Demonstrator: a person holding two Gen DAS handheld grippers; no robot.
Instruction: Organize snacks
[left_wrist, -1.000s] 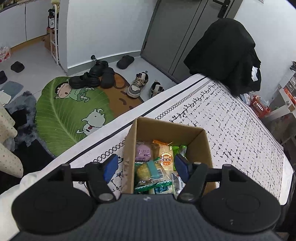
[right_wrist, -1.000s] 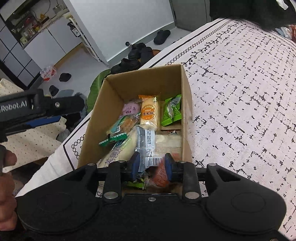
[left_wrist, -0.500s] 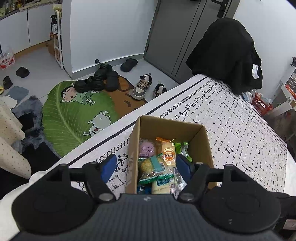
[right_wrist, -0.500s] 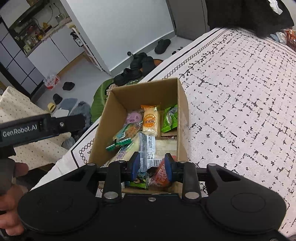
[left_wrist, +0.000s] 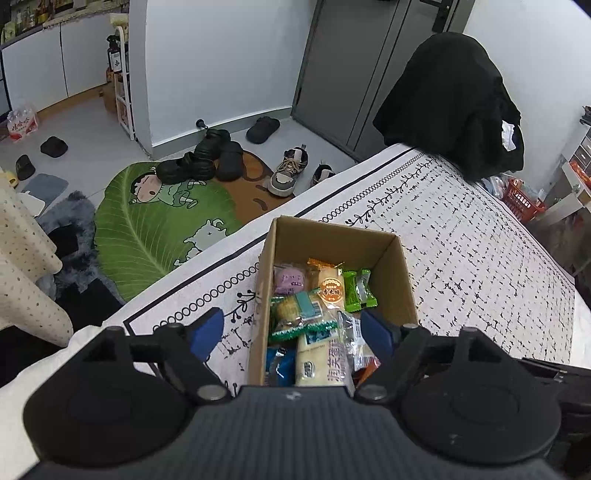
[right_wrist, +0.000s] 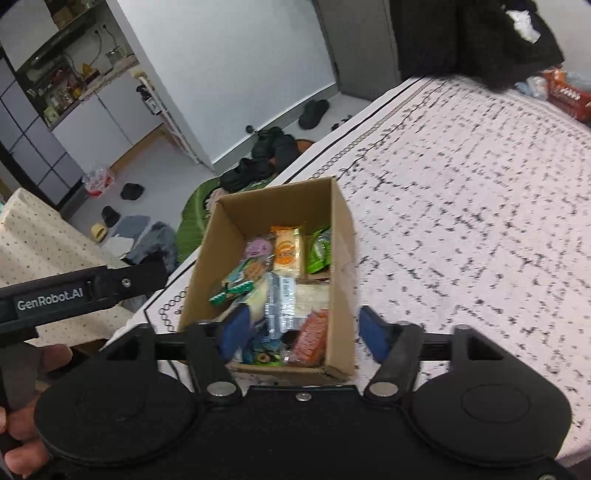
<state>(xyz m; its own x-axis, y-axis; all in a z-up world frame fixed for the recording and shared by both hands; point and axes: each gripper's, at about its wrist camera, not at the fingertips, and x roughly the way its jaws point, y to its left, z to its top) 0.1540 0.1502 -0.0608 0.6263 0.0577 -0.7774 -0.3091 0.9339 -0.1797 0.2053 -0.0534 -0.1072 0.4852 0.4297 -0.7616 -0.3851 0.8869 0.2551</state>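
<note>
An open cardboard box (left_wrist: 332, 240) stands on the bed near its left edge, filled with several snack packs. Among them are a purple packet (left_wrist: 290, 278), an orange-labelled cake (left_wrist: 330, 290), a green packet (left_wrist: 358, 290) and a long cream pack (left_wrist: 321, 362). My left gripper (left_wrist: 290, 328) hangs above the box's near end, its jaws opening, with nothing pressed between the blue pads. In the right wrist view my right gripper (right_wrist: 304, 328) hovers over the same box (right_wrist: 277, 206), its jaws also opening wide and holding nothing. An orange packet (right_wrist: 312, 332) lies below it.
The bed's white patterned cover (left_wrist: 461, 240) stretches to the right of the box. A black garment (left_wrist: 454, 103) is draped at the far end. A green leaf rug (left_wrist: 155, 221) with shoes lies on the floor to the left. A hand (right_wrist: 22, 424) holds the left gripper's handle.
The right gripper's jaws went from nearly shut to wide apart. The left jaws spread further. Both grippers drew back and up, so the box looks smaller and farther.
</note>
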